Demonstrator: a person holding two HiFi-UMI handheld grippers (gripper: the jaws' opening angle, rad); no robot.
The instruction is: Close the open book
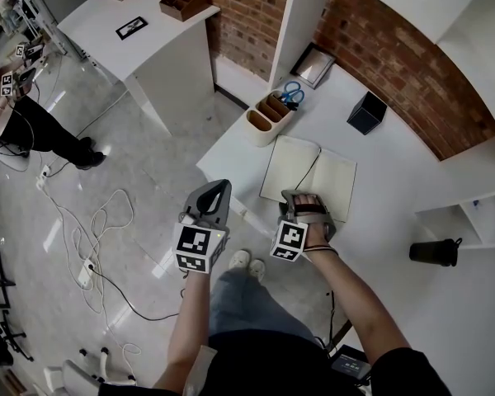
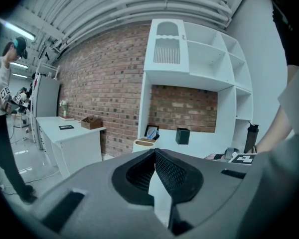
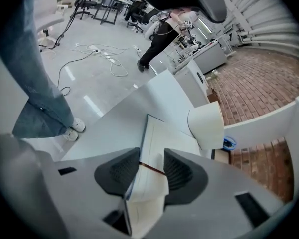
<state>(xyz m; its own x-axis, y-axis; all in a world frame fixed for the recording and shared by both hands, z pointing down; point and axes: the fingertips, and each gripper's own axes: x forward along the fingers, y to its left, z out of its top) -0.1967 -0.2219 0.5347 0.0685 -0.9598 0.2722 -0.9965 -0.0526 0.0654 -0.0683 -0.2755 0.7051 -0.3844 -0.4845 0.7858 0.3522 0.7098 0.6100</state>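
Sitting at the desk's [image 1: 396,190] left edge, beyond the book [image 1: 308,172], a beige organizer [image 1: 264,120] has blue-handled scissors [image 1: 292,95] in its far compartment. What its other compartments hold cannot be made out. A black box [image 1: 367,112] stands to its right, near the brick wall, with its inside out of sight.

The book lies open and flat close to the desk's front edge, just in front of the person. Its spine runs from the near edge away toward the wall, slightly slanted to the right. The long axis of the open spread runs across, roughly along the desk's front edge.

The right gripper [image 3: 152,163] is at the book's near edge, about where the spine ends. Its two pads are clamped on a thickness of pages there, and the paper fills the gap between them. The left gripper [image 2: 154,153] hangs off the desk to the left of the book, well clear of it. Its jaws are pressed together at the tips with nothing in them.
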